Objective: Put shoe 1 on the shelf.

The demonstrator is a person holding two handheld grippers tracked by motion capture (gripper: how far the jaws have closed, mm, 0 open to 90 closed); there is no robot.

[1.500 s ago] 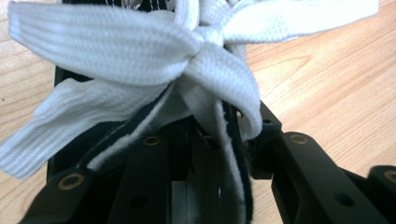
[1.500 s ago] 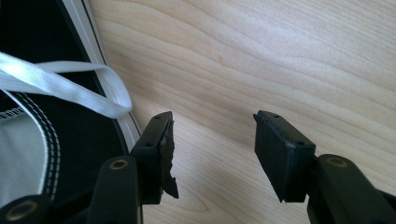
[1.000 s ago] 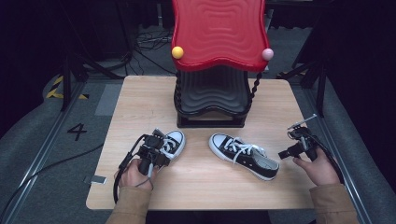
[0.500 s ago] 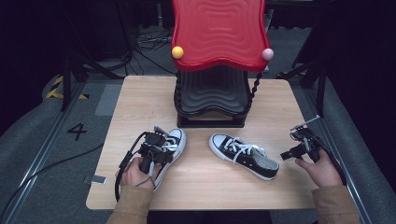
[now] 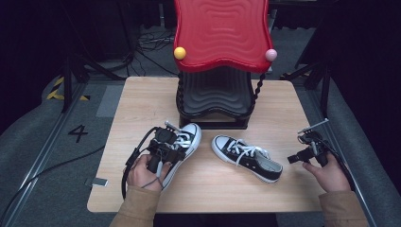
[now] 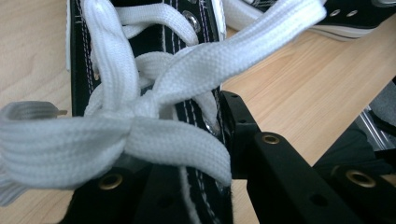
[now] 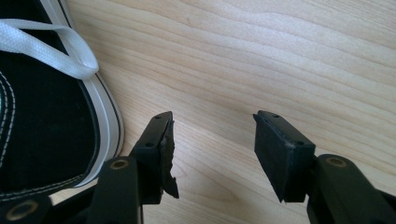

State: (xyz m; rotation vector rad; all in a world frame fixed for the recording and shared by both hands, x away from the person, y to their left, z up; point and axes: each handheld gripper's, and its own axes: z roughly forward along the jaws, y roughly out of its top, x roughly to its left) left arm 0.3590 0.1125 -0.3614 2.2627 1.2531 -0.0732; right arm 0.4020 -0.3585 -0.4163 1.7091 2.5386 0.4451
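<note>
The left claw (image 5: 166,142) was positioned over the left sneaker (image 5: 185,142), which lay on the wooden surface (image 5: 142,104) in front of the black base (image 5: 215,101) of a red wavy-topped stand (image 5: 221,33). The long axis of this sneaker ran diagonally, with the white toe cap directed away from the person and toward the stand, and the heel directed toward the person's left hand (image 5: 144,170). In the left gripper view, the white laces (image 6: 140,116) of the black sneaker (image 6: 196,56) crossed directly over the claw, with one jaw visible to the right of the lace bundle and the other beneath it; whether the jaws were pressed onto a lace cannot be determined, as the laces covered the gap. The right sneaker (image 5: 247,158) lay near the middle of the surface, apart from the left one, with its long axis also diagonal: toe toward the left sneaker, heel toward the right claw (image 5: 302,153). The right claw was held in the right hand (image 5: 326,172) close to the right edge of the surface, just beside the heel of that sneaker. In the right gripper view, its jaws stood spread over bare wood (image 7: 280,56), holding nothing, with the black side and white sole rim of the sneaker (image 7: 42,130) at the left.
</note>
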